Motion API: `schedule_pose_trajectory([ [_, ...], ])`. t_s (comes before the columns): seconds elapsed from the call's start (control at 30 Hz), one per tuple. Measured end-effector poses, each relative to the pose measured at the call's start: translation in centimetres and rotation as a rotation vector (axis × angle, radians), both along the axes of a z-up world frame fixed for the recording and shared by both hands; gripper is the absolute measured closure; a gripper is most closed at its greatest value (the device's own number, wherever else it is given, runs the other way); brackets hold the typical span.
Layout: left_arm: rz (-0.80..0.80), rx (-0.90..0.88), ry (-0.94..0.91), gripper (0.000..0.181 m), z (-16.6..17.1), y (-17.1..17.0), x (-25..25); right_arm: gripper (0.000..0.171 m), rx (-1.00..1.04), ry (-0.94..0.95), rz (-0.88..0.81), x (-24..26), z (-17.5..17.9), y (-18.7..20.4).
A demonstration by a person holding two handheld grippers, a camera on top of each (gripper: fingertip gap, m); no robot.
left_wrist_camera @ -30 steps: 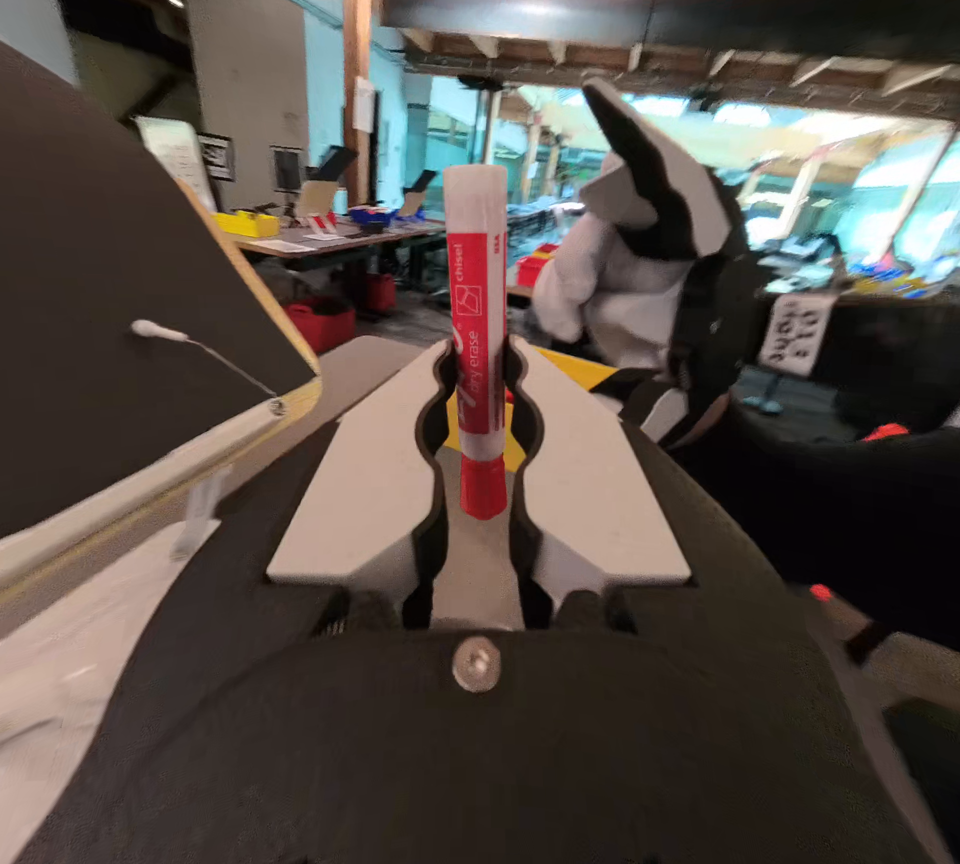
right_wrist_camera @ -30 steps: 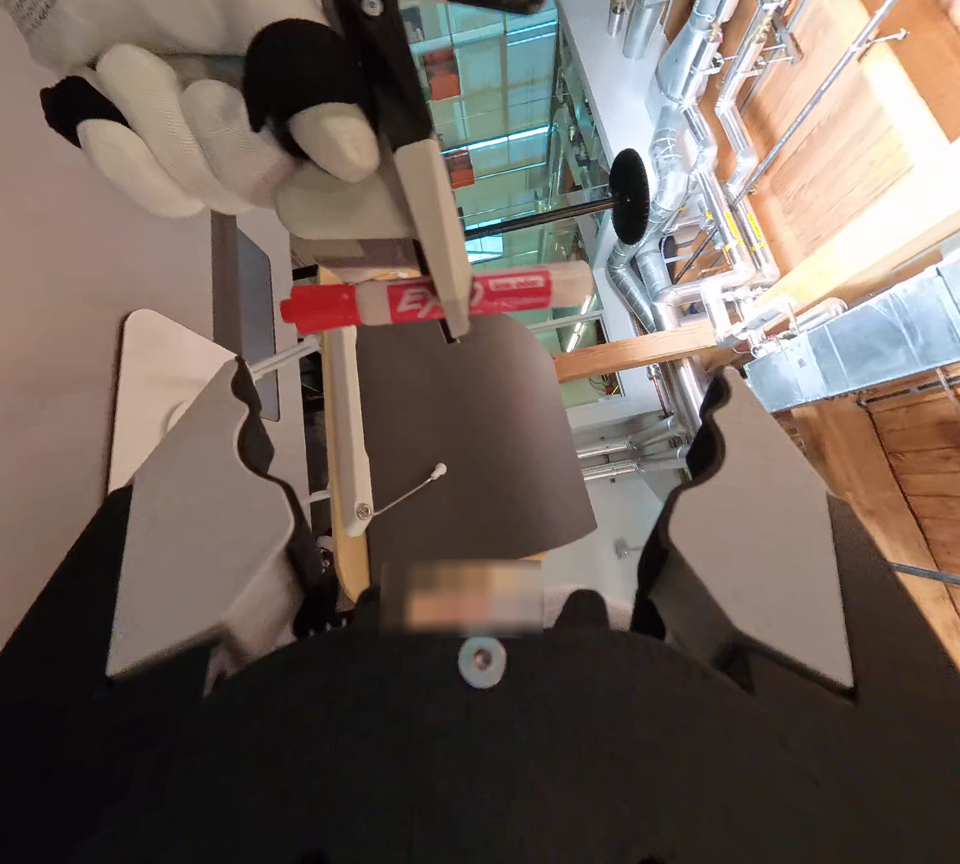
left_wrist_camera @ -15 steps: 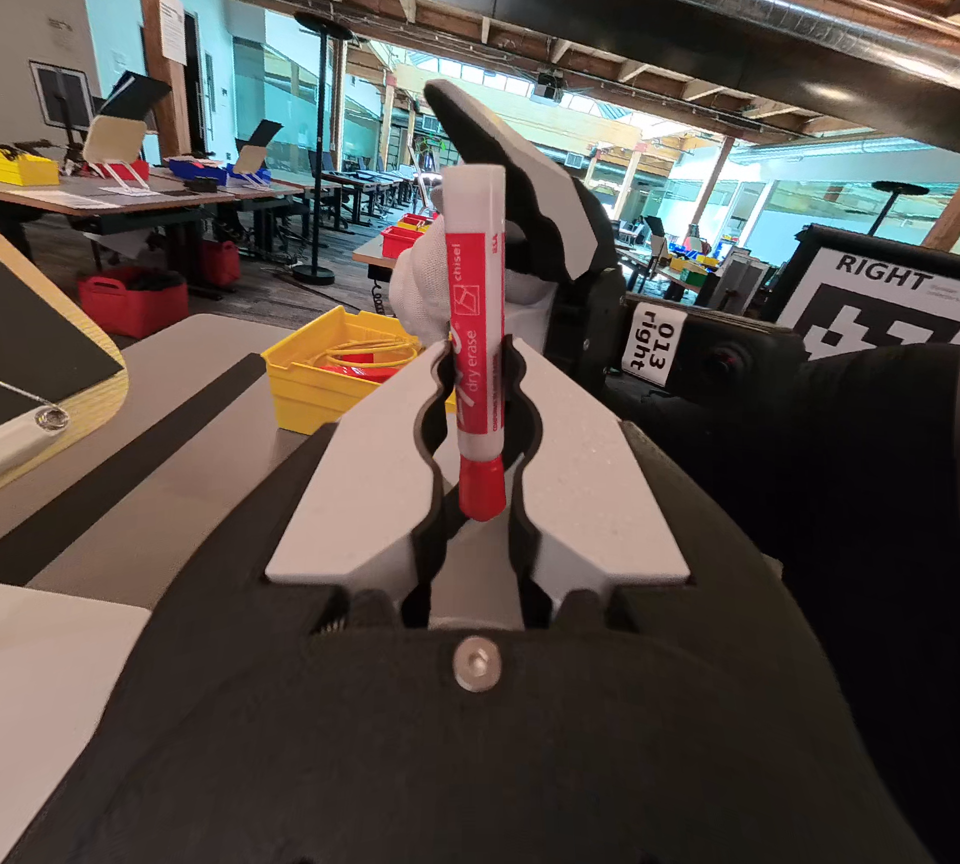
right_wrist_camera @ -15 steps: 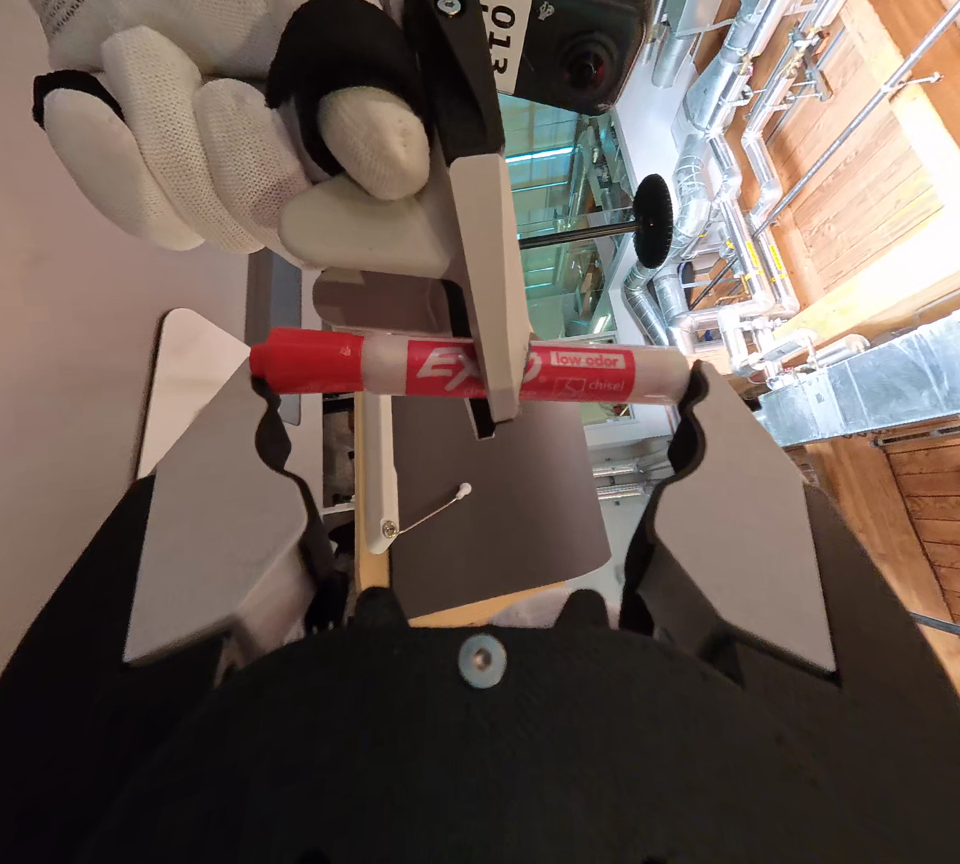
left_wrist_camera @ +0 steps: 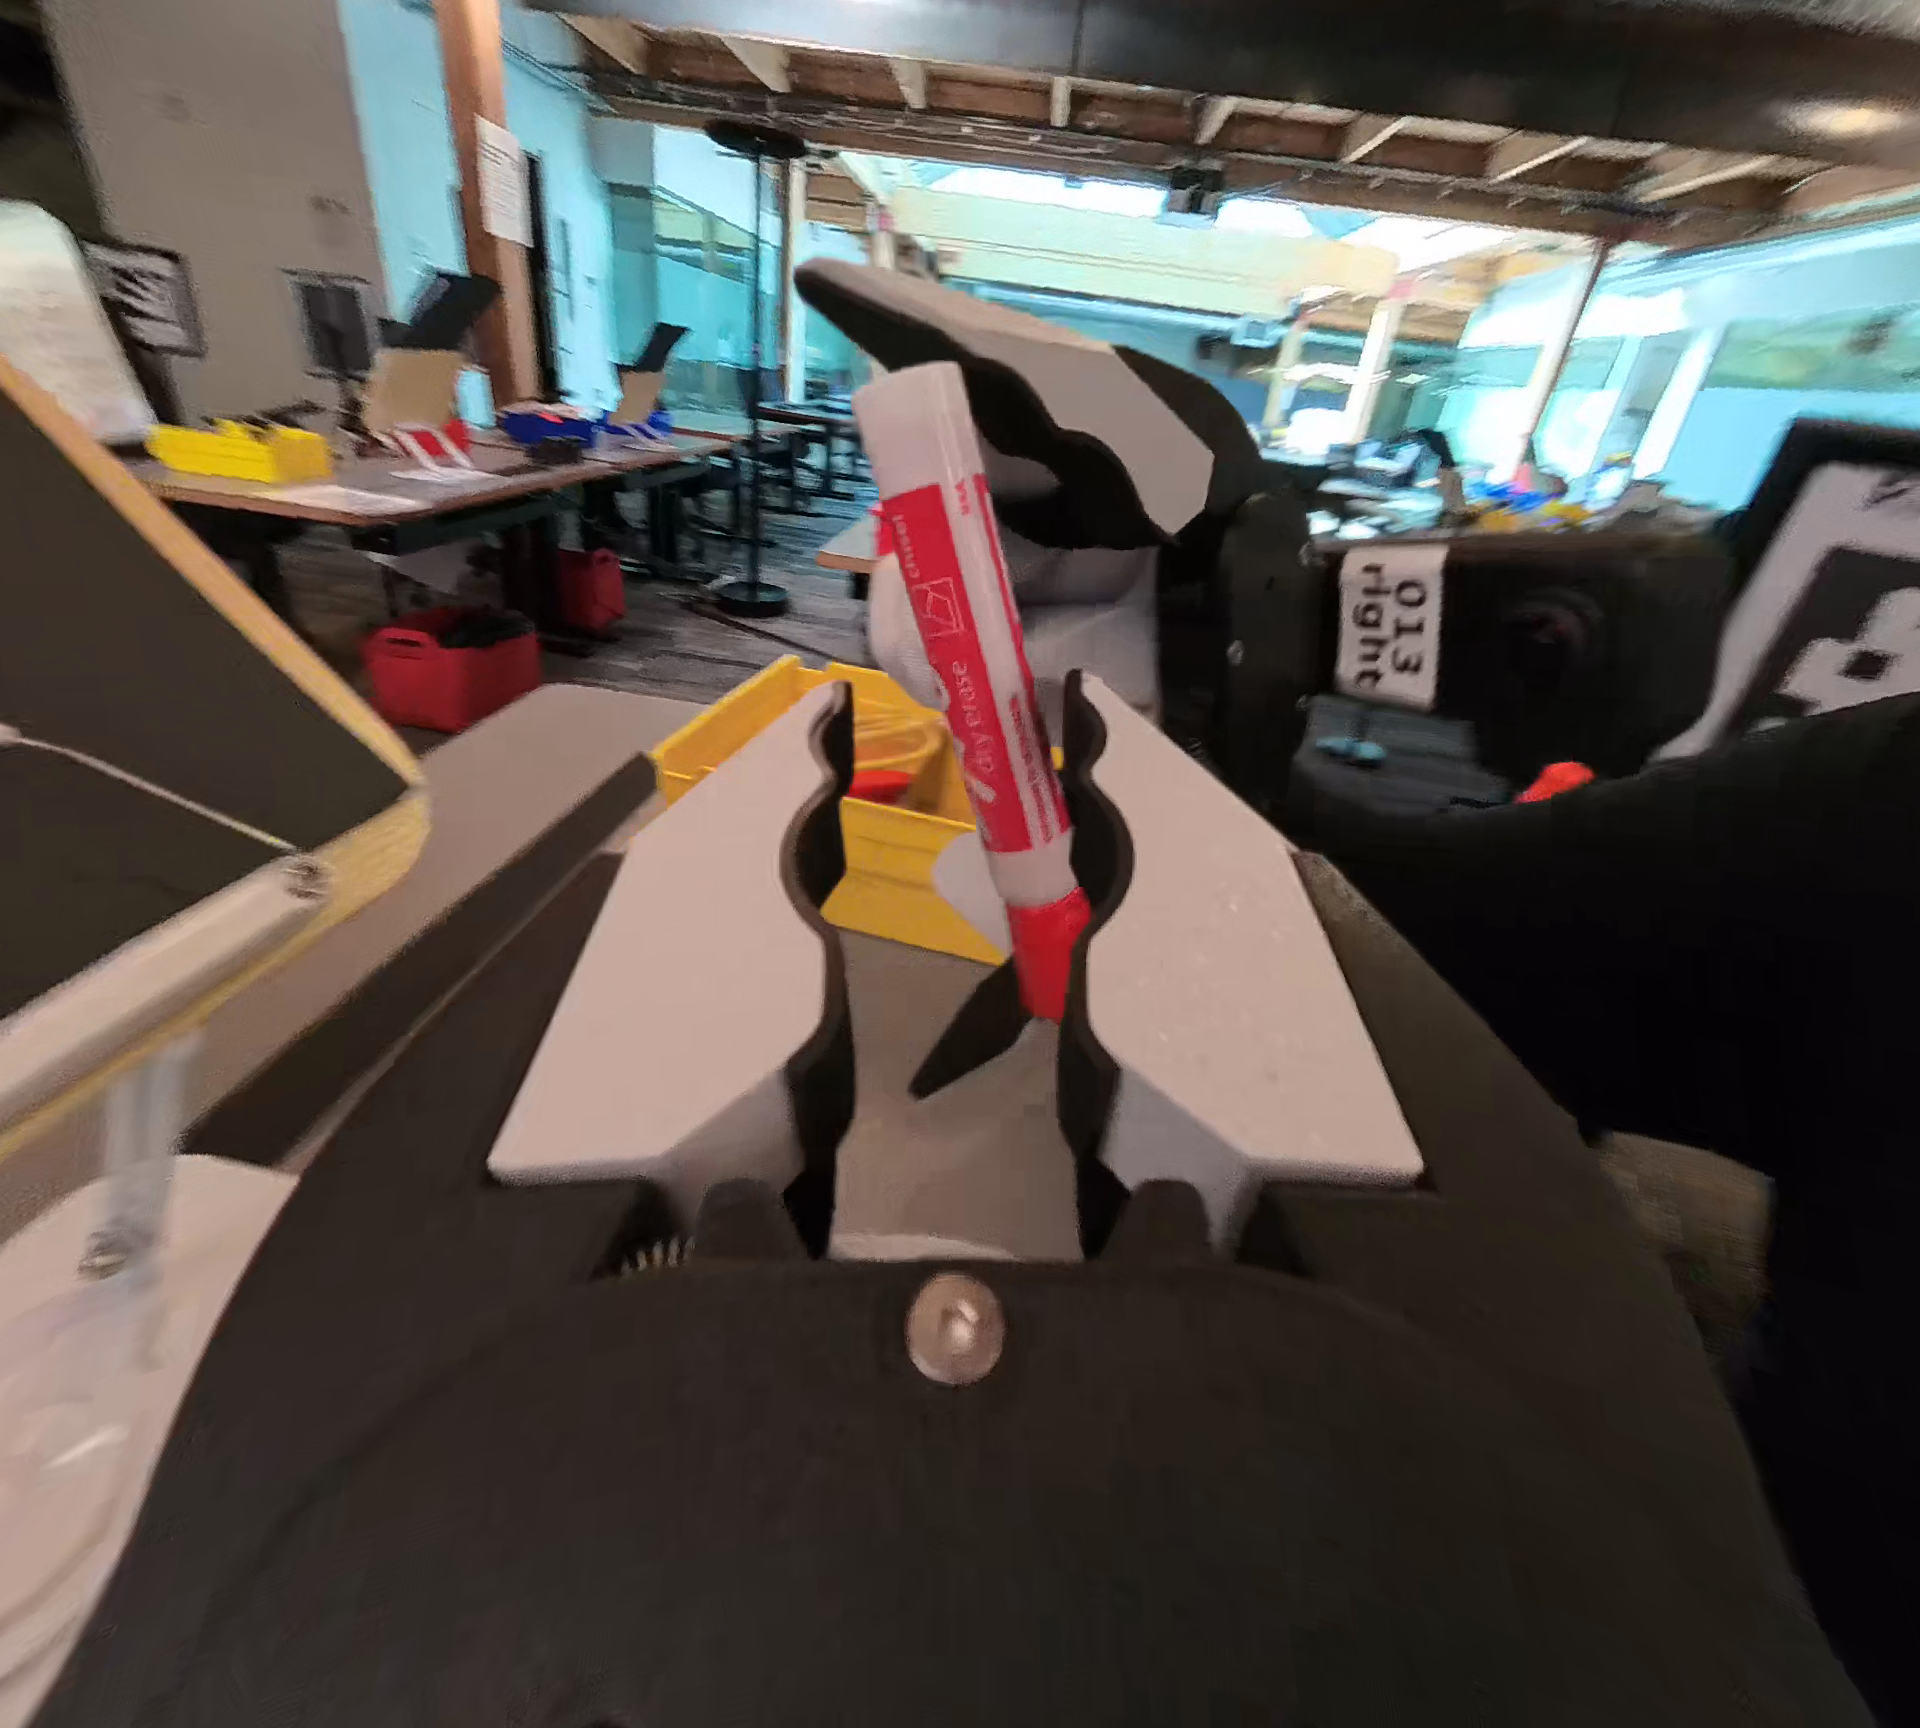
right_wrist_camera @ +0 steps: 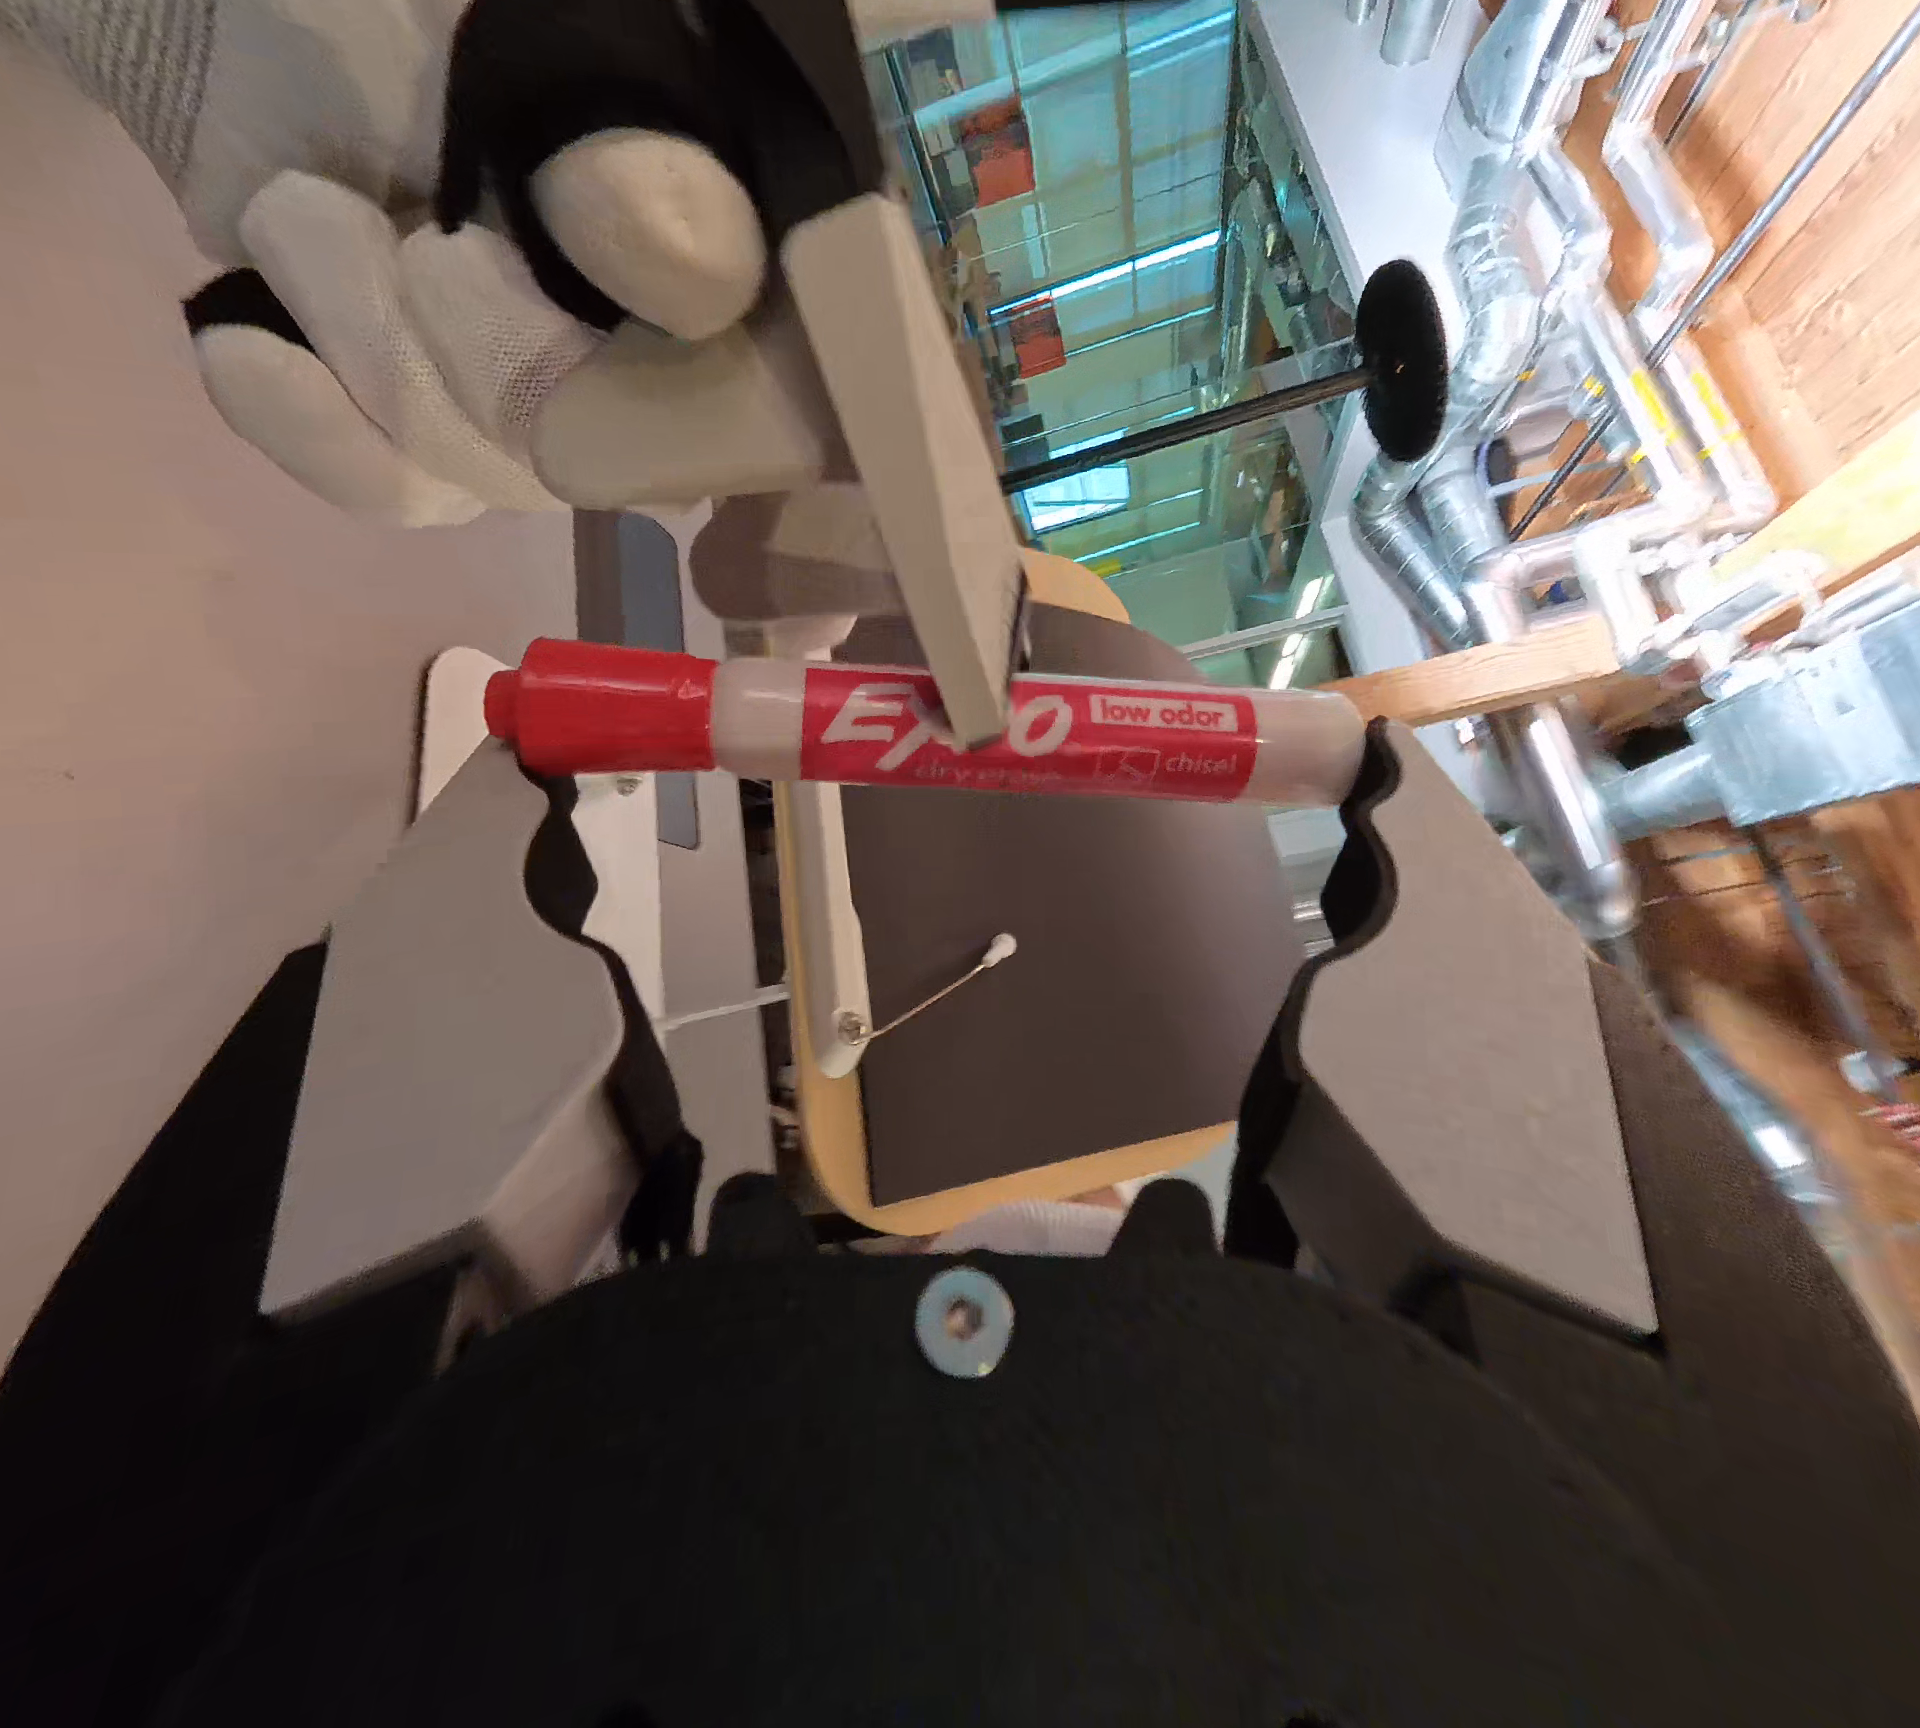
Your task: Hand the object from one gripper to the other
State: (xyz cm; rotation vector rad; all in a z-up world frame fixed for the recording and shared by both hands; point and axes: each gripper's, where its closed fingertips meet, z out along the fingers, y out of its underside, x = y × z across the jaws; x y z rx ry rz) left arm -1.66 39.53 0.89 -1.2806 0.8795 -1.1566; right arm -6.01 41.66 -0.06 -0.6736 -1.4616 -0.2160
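Observation:
A red-and-white dry-erase marker [left_wrist_camera: 971,691] stands tilted between the fingers of my left gripper [left_wrist_camera: 954,691], leaning on the right finger; the jaws stand apart with a gap beside it. In the right wrist view the marker [right_wrist_camera: 925,733] lies across my right gripper [right_wrist_camera: 945,738], its red cap against one fingertip and its white end against the other, held end to end. One finger [right_wrist_camera: 914,483] of the left gripper crosses over its middle. In the left wrist view one right-gripper finger [left_wrist_camera: 1091,431] sits at the marker's top, the other at its cap.
A yellow bin [left_wrist_camera: 894,857] sits on the grey table [left_wrist_camera: 520,743] just beyond the fingers. A black board with a wooden rim [left_wrist_camera: 156,691] stands at the left, also seen in the right wrist view [right_wrist_camera: 1039,1003]. A white-gloved hand [right_wrist_camera: 416,276] holds the left gripper.
The left jaws have opened and the marker has tipped from upright to leaning on the right finger. The right gripper's fingertips have closed in on the marker's two ends.

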Motion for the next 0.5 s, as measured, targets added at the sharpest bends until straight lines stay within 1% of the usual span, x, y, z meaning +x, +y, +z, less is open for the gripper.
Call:
schedule_pose_trajectory([
  [0.03, 0.054, 0.057, 0.015, 0.14, 0.4, 0.3, -0.4, 0.029, -0.052, 0.024, 0.003, 0.2, 0.3, 0.2],
  [0.13, 0.222, 0.267, 0.076, 0.134, 1.8, 0.5, -1.8, 0.029, -0.251, 0.12, 0.026, 1.1, 1.2, 0.7],
  [0.23, 0.432, 0.525, 0.174, 0.131, 3.2, 0.6, -3.0, 0.029, -0.466, 0.209, 0.065, 1.8, 1.9, 1.3],
  [0.3, 0.608, 0.734, 0.34, 0.129, 3.3, 1.1, -3.7, 0.029, -0.603, 0.261, 0.1, 2.2, 2.1, 1.6],
  [0.33, 0.68, 0.854, 0.432, 0.124, 3.3, 1.1, -3.7, 0.029, -0.678, 0.286, 0.127, 2.3, 2.3, 1.6],
  [0.37, 0.714, 0.949, 0.487, 0.123, 3.2, 0.8, -3.5, 0.029, -0.757, 0.305, 0.164, 2.4, 2.3, 1.5],
  [0.4, 0.739, 1.006, 0.516, 0.122, 3.3, 0.6, -3.3, 0.029, -0.829, 0.329, 0.199, 2.5, 2.5, 1.4],
  [0.43, 0.747, 1.044, 0.527, 0.119, 3.2, 0.3, -3.0, 0.029, -0.898, 0.354, 0.236, 2.5, 2.6, 1.3],
  [0.5, 0.765, 1.108, 0.533, 0.115, 3.1, 0.1, -2.5, 0.029, -1.056, 0.369, 0.363, 2.4, 2.9, 0.1],
])
